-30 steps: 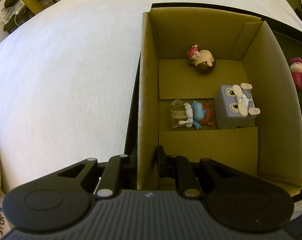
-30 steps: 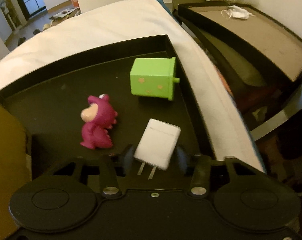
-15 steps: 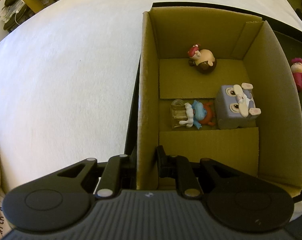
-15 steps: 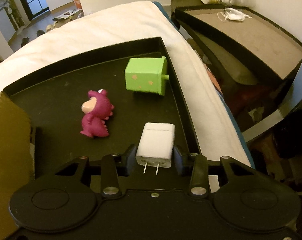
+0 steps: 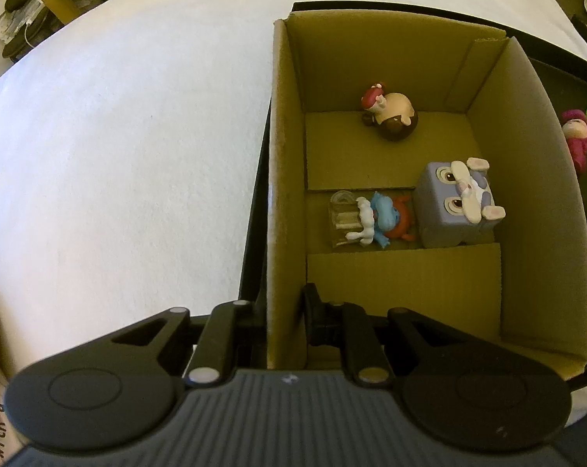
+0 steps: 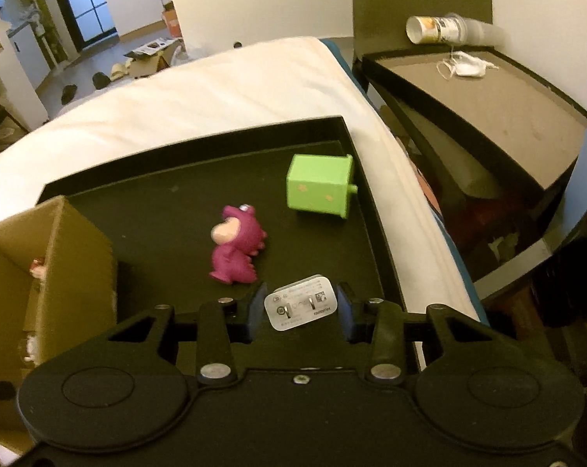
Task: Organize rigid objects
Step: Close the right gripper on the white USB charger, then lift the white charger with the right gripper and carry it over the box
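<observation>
A white, softly wrinkled bed (image 5: 118, 148) carries a black tray (image 6: 169, 210) with a low raised rim; on the tray stands an open cardboard box (image 5: 526, 179), taken here as the landmark.

Only the left wrist view looks down into the box. On its floor lie a round brown-and-cream figure with a red cap (image 5: 390, 114) toward the far wall, a lilac cube-shaped rabbit toy (image 5: 454, 204) against the right wall, and just left of it a blue-and-orange figure (image 5: 386, 218) touching a clear plastic piece (image 5: 344, 214). The nearer part of the floor is bare corrugated flap. The left tool (image 5: 283, 311) pinches the box's near left wall, one finger inside and one outside, jaws narrow on the cardboard.

Only the right wrist view shows the ground right of the box: a magenta dinosaur figure (image 6: 237, 245), glossy and rounded, stands on the tray near the box; a green cube with small star marks (image 6: 320, 188) sits further right, close to the tray's far right corner and rim. The right tool (image 6: 300, 309) holds a white wall charger (image 6: 301, 307), a smooth rounded block, prongs facing the camera, clamped between both pads above the tray. Beyond the bed's right edge, well apart from the box, stands a dark-rimmed side table (image 6: 487, 93) with stacked paper cups (image 6: 449, 29) lying on their side and a face mask (image 6: 468, 68).
</observation>
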`<state>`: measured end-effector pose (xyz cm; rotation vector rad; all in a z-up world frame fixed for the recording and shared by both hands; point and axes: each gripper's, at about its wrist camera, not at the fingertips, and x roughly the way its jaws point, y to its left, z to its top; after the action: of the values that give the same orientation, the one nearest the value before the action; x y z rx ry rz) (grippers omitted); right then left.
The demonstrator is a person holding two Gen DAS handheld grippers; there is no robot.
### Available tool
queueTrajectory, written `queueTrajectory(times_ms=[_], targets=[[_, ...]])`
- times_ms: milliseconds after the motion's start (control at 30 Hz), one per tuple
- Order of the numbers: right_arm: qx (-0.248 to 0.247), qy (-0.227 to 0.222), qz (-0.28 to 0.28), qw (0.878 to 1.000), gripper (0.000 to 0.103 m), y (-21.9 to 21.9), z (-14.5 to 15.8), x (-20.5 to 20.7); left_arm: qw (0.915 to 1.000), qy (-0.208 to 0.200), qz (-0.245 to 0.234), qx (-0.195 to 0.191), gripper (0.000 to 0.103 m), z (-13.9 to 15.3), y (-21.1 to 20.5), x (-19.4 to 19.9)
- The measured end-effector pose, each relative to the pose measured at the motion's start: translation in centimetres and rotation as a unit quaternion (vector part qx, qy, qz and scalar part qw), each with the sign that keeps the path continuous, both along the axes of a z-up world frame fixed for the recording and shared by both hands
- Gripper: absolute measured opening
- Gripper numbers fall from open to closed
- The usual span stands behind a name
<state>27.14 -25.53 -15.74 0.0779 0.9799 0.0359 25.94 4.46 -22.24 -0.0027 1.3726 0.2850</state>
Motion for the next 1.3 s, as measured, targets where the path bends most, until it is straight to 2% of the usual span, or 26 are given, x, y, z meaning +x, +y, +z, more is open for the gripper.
queueTrajectory(times_ms=[333,600,1300], targets=[[0.008,-0.039,0.03,0.999,0.038,2.2,3.4,-0.4,1.0,-0.003,-0.006,-0.004,0.013,0.1,0.0,-0.1],[0.006,-0.057,0.048,0.997,0.038,4.0,5.1,-1.0,0.9999,-0.003,-0.007,-0.013,0.013,0.1,0.4,-0.2],[0.018,-0.078,0.108,0.991,0.038,9.9,7.5,-2.5,0.9996,-0.008,-0.012,-0.025,0.011,0.5,0.7,-0.7]])
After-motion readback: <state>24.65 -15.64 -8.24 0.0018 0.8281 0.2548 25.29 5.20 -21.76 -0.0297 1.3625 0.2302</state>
